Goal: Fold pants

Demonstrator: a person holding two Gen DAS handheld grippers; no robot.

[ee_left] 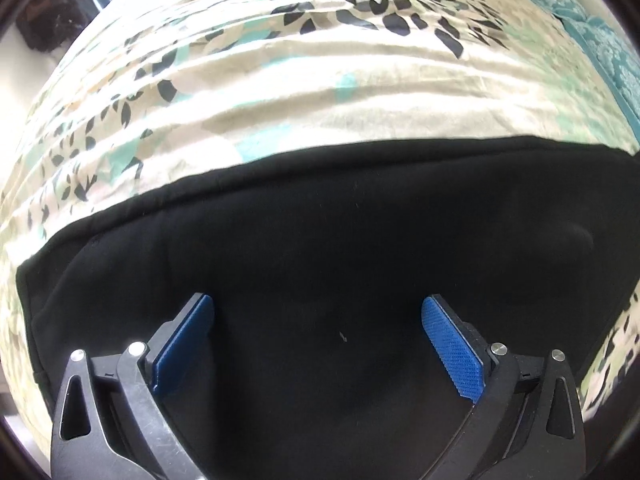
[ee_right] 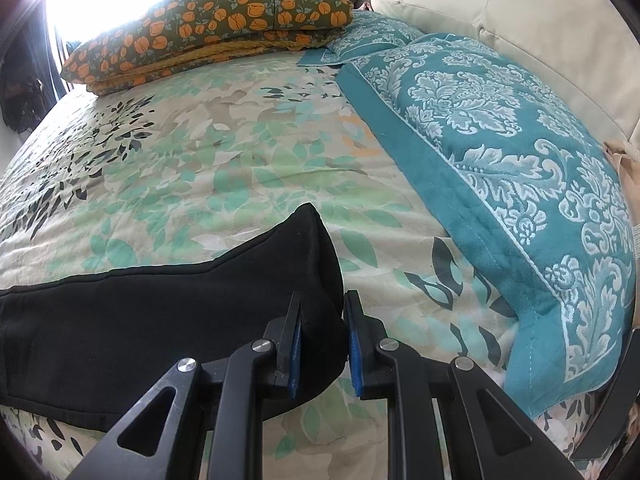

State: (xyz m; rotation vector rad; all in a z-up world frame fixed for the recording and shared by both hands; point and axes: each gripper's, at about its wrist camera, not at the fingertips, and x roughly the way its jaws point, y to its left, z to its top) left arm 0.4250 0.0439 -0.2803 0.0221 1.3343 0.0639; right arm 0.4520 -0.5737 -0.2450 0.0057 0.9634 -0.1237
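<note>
Black pants [ee_left: 320, 240] lie flat across the leaf-print bedspread [ee_left: 280, 92]. My left gripper [ee_left: 318, 312] is wide open just above the black cloth, blue pads [ee_left: 452, 352] apart, holding nothing. In the right wrist view the pants [ee_right: 140, 320] stretch to the left, and their right end stands up in a raised fold. My right gripper [ee_right: 322, 312] has its jaws narrowly apart with that raised end of the pants between the blue pads [ee_right: 354, 344]; it grips the cloth.
A teal damask pillow [ee_right: 500, 168] lies right of the pants. A folded orange-flowered quilt [ee_right: 212, 20] sits at the far end of the bedspread [ee_right: 200, 152]. A cream tufted headboard [ee_right: 520, 12] stands at the right. A bright window is at far left.
</note>
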